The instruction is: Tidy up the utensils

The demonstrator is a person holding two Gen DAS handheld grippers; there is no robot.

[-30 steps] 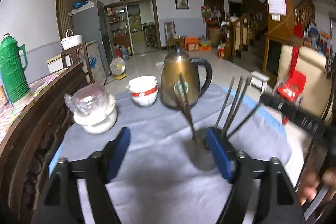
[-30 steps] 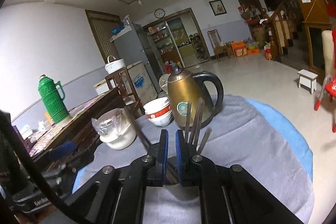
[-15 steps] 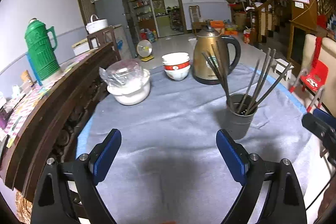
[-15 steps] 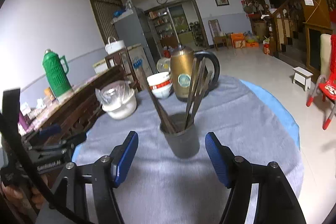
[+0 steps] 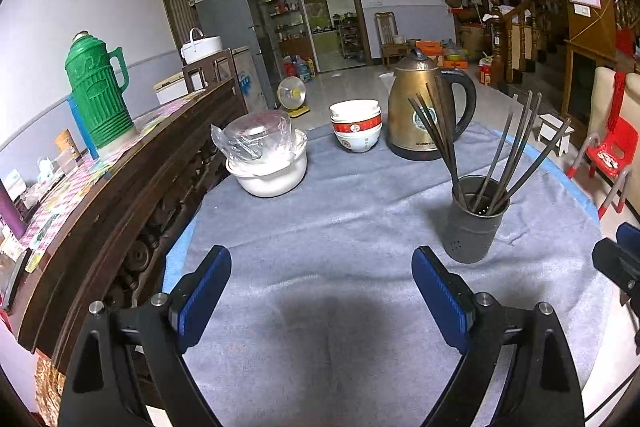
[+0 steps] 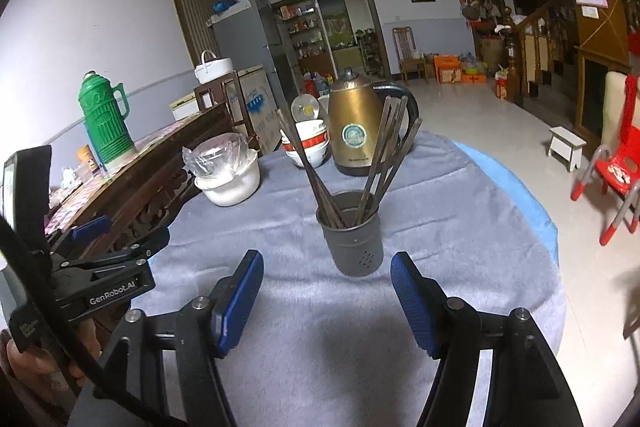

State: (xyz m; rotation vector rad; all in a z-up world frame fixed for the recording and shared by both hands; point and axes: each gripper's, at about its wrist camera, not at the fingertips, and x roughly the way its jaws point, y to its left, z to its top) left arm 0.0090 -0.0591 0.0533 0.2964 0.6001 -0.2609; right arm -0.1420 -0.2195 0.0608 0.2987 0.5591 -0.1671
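Black hand-held gripper [image 6: 327, 293] frames, ribbed blue pads [image 6: 240, 301], silver screws, white "GenRobot.AI" lettering, black cable

A matt grey metal holder [image 6: 354, 245] stands on fuzzy grey cloth [image 6: 440, 227] near a glossy brass-coloured kettle [image 6: 354, 125].

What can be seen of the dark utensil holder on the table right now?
The utensil holder is a dark grey, metal-looking cylinder with small holes near its base. It stands upright on the grey tablecloth, in front of the gold kettle. Dark chopsticks lean in two fanned bunches against its rim. Neither gripper touches it.
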